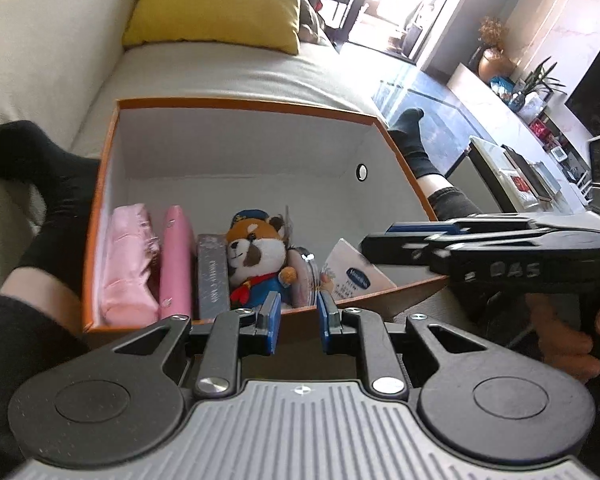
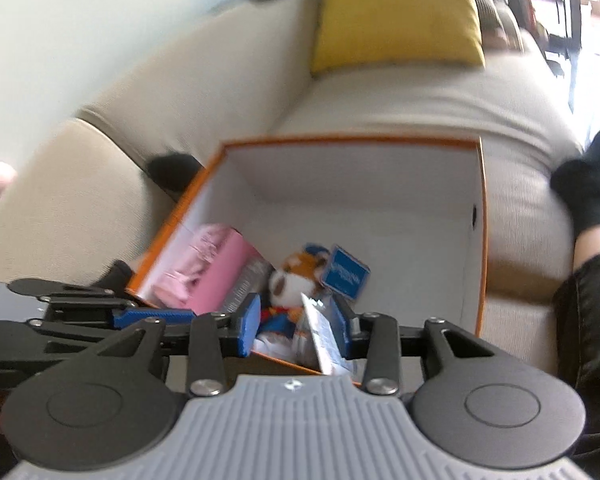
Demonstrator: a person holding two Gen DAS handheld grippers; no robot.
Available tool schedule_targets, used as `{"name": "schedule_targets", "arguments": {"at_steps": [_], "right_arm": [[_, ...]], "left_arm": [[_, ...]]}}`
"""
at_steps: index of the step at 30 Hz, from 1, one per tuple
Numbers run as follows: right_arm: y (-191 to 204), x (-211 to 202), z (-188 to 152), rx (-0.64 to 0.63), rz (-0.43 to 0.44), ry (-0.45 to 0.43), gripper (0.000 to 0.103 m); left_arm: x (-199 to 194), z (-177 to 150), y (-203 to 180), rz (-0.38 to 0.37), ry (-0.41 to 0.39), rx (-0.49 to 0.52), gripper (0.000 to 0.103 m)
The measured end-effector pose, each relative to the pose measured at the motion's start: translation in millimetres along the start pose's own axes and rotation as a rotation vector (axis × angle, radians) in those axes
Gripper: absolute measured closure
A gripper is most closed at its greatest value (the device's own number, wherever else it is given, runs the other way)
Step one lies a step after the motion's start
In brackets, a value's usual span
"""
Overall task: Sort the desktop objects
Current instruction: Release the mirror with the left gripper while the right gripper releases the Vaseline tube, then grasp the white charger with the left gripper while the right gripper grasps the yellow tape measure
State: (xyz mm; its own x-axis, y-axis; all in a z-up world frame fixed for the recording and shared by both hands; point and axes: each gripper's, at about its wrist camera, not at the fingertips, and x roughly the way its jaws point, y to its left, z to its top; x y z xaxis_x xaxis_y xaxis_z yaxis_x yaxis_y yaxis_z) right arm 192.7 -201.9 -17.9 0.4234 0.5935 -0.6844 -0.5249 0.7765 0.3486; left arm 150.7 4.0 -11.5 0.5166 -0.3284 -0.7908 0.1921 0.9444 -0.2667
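Note:
An orange box (image 1: 236, 104) with a white inside stands on the sofa seat. In it lie a pale pink pouch (image 1: 126, 264), a pink case (image 1: 176, 260), a grey box (image 1: 212, 276), a plush fox (image 1: 256, 256) in a blue cap and a white packet (image 1: 352, 276). My left gripper (image 1: 298, 324) is open and empty at the box's near wall. My right gripper (image 2: 298, 326) is open over the near edge of the box (image 2: 340, 142), above the fox (image 2: 296, 276) and the white packet (image 2: 324, 340). It also shows from the side in the left wrist view (image 1: 380, 240).
A yellow cushion (image 1: 216, 0) leans on the cream sofa back. The person's legs in black socks (image 1: 48, 184) lie on both sides of the box. A low cabinet with a TV (image 1: 596, 84) and plants stands at the far right.

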Motion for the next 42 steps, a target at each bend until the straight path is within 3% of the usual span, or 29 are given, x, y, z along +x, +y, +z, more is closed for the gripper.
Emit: {"name": "schedule_targets", "arguments": {"at_steps": [4, 7, 11, 14, 17, 20, 29, 32, 36, 42], "right_arm": [[13.7, -24.3, -13.2, -0.04, 0.043, -0.081, 0.063], [26.1, -32.1, -28.5, -0.085, 0.063, -0.092, 0.066], [36.6, -18.5, -52.2, -0.13, 0.086, -0.017, 0.066], [41.3, 7.3, -68.9, -0.157, 0.093, 0.066, 0.066], [44.9, 32.2, -82.7, -0.205, 0.047, 0.115, 0.066], [48.4, 49.5, -92.3, -0.279, 0.0, 0.131, 0.066], [50.3, 75.2, -96.3, -0.363, 0.006, 0.165, 0.069], [46.4, 76.6, -95.9, -0.346, 0.016, 0.181, 0.079], [34.9, 71.8, -93.0, -0.251, 0.037, 0.218, 0.08], [13.0, 58.4, -94.4, -0.124, 0.04, 0.24, 0.08]], "left_arm": [[-16.4, -14.6, 1.5, 0.03, -0.029, -0.006, 0.082], [-20.2, -27.5, 8.2, 0.039, -0.019, -0.054, 0.082], [-8.7, -46.2, 24.6, 0.073, 0.024, -0.16, 0.082], [7.6, -60.1, 32.0, 0.094, 0.056, -0.216, 0.074], [23.7, -70.4, 33.7, 0.108, 0.08, -0.243, 0.072], [34.6, -74.1, 35.0, 0.129, 0.093, -0.255, 0.071], [54.6, -72.5, 37.0, 0.129, 0.132, -0.268, 0.071], [58.0, -71.4, 36.7, 0.131, 0.139, -0.27, 0.069], [63.1, -69.5, 34.5, 0.121, 0.143, -0.266, 0.058], [74.1, -64.4, 23.6, 0.15, 0.154, -0.226, 0.055]]}}
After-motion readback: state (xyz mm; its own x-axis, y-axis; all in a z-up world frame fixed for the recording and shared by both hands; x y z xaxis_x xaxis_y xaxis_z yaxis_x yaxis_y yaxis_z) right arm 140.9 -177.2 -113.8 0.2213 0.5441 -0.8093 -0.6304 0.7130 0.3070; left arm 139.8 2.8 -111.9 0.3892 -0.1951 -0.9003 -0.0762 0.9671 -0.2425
